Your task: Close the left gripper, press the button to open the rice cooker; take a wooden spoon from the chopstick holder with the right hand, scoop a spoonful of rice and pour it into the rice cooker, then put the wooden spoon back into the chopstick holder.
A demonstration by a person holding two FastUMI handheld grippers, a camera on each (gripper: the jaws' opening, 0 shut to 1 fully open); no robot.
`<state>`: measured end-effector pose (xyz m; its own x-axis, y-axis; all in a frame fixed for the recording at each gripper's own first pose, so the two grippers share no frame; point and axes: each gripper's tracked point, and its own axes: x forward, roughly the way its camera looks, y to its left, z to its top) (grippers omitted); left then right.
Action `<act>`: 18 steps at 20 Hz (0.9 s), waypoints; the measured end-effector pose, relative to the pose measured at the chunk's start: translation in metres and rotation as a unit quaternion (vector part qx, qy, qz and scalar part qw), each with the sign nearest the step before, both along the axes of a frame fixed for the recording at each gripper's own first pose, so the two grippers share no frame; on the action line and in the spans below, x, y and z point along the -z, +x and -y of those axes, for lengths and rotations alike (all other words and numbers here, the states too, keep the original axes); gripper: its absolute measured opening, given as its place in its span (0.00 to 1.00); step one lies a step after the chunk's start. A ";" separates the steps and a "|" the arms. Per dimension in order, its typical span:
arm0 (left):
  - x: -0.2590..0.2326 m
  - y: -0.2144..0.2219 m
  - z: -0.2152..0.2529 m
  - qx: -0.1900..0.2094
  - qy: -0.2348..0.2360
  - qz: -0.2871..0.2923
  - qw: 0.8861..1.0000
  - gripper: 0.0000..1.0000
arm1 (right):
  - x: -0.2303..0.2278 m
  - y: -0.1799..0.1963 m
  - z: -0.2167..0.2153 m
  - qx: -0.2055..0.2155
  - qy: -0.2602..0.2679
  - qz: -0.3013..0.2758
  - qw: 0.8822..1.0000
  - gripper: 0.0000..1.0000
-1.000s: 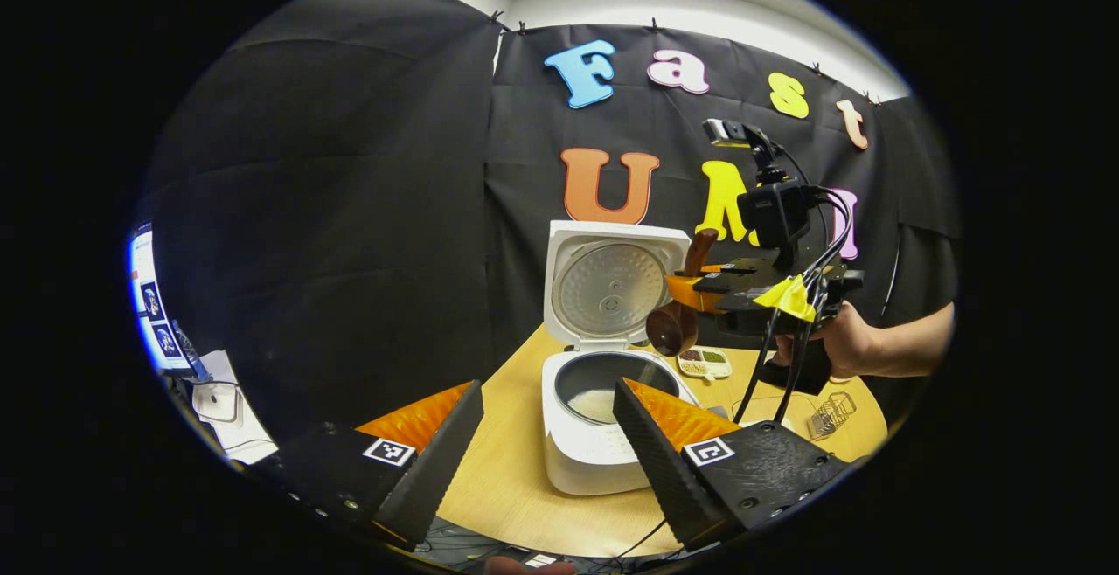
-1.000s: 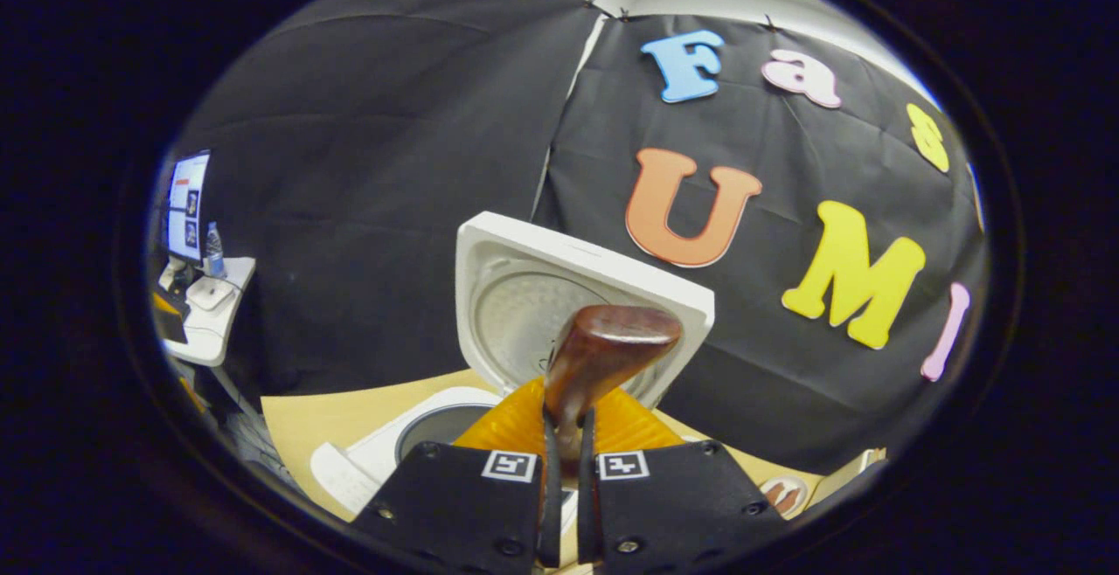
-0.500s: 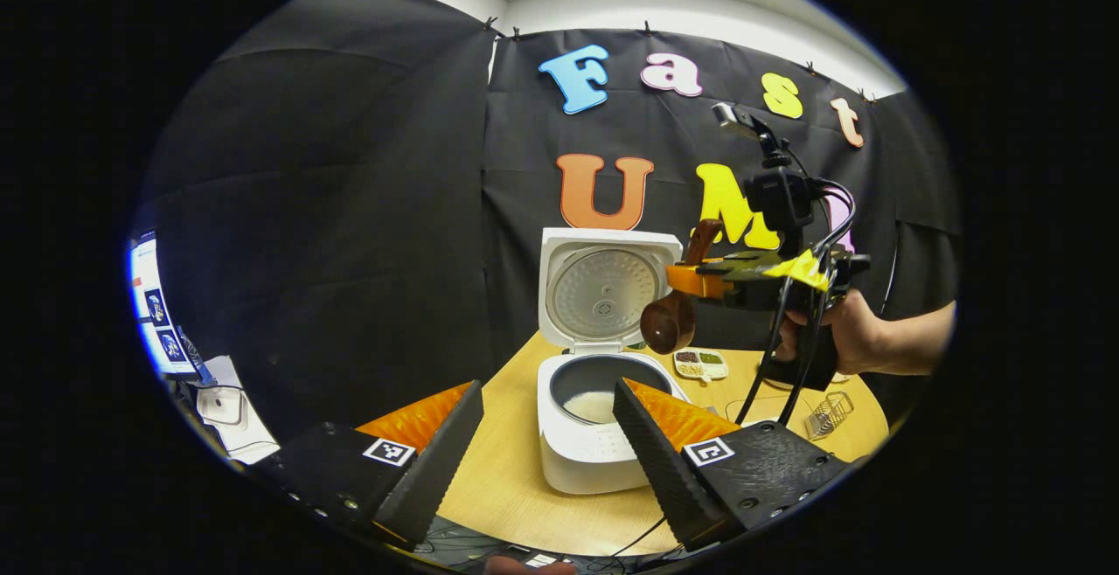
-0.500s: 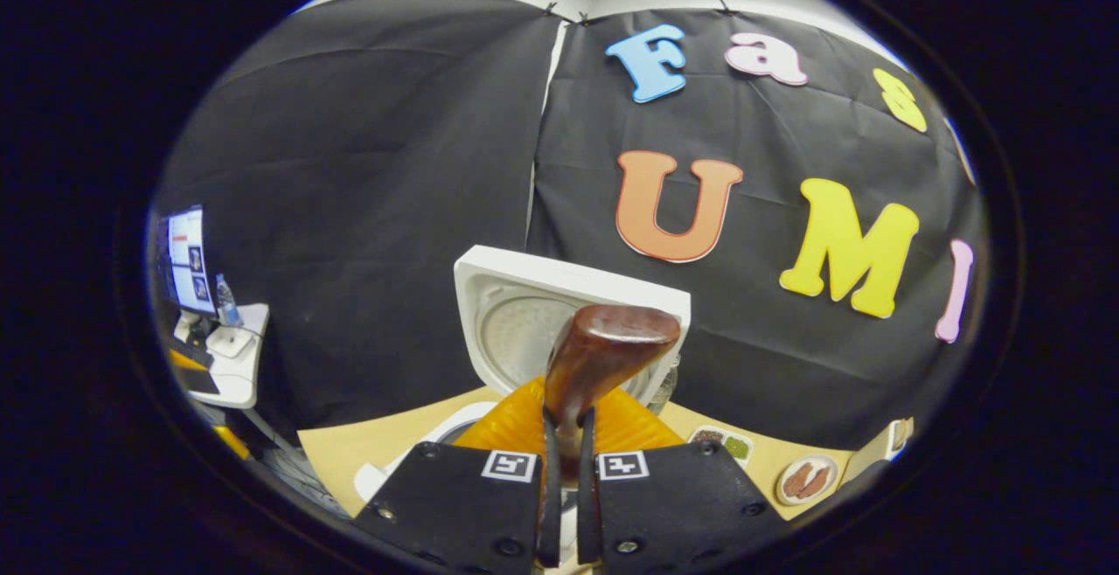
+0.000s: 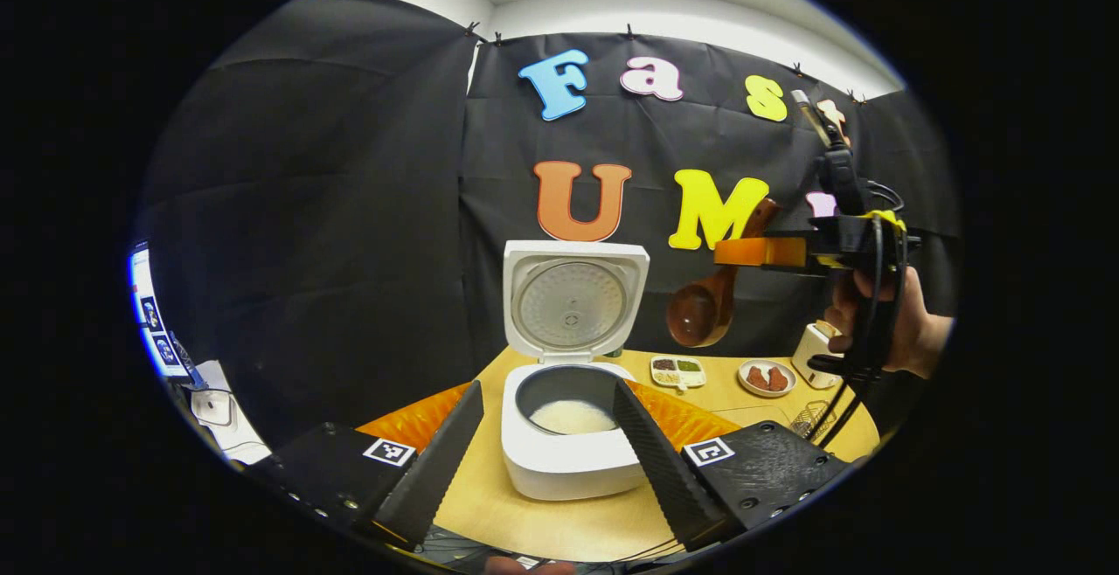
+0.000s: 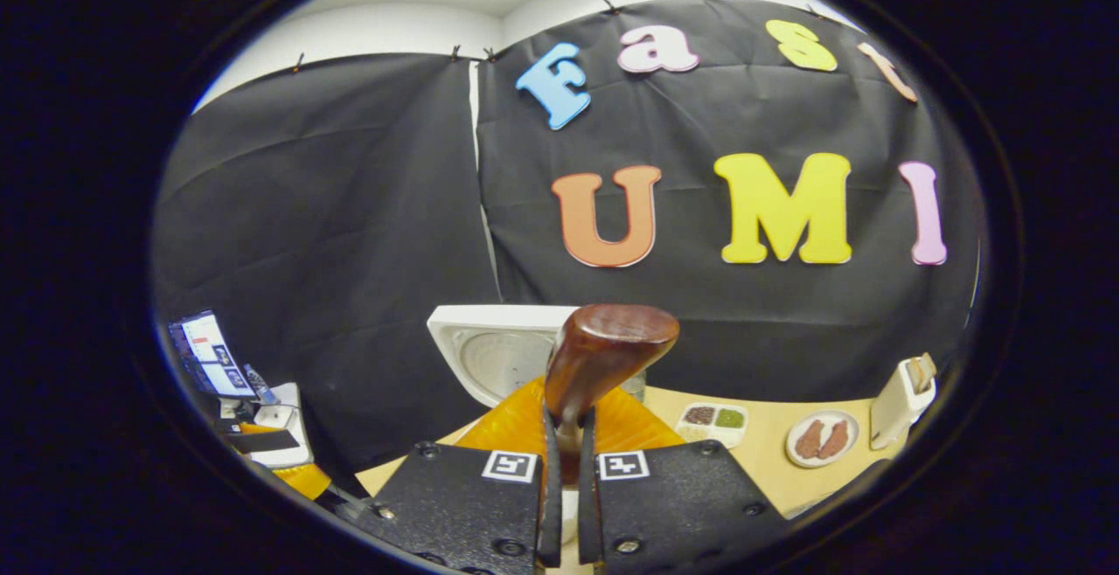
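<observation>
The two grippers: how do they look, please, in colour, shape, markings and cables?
The left gripper has black ridged wedge fingers, orange backing and black plates with square black-and-white markers. The right gripper has orange fingers, a black body with yellow tape, a camera mast and hanging black cables. The hand holding it is bare.

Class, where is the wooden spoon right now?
In the left gripper view, the wooden spoon hangs from the right gripper, right of the rice cooker.
</observation>
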<state>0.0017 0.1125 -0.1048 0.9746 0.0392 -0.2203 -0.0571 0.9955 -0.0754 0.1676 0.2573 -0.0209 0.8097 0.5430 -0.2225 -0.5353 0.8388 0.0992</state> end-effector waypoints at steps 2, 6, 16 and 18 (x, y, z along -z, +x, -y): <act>-0.004 0.004 0.017 0.011 0.003 0.004 1.000 0.96 | -0.004 -0.007 0.040 0.021 0.006 0.001 1.000 0.12; -0.013 0.018 0.051 0.035 0.002 0.018 0.999 0.96 | -0.004 -0.012 0.134 0.093 0.026 -0.010 0.995 0.13; -0.034 0.058 0.125 0.077 0.011 0.041 0.996 0.96 | 0.044 -0.026 0.361 0.275 0.052 -0.059 0.958 0.12; -0.038 0.064 0.132 0.081 0.010 0.037 0.996 0.96 | 0.065 -0.017 0.378 0.293 0.055 -0.071 0.952 0.13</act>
<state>0.0658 -0.0190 -0.0672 0.9821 -0.1160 -0.1483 0.1092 0.9926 -0.0530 0.1508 -0.1204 -0.0856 0.9466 0.0344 -0.3206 0.0463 0.9695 0.2406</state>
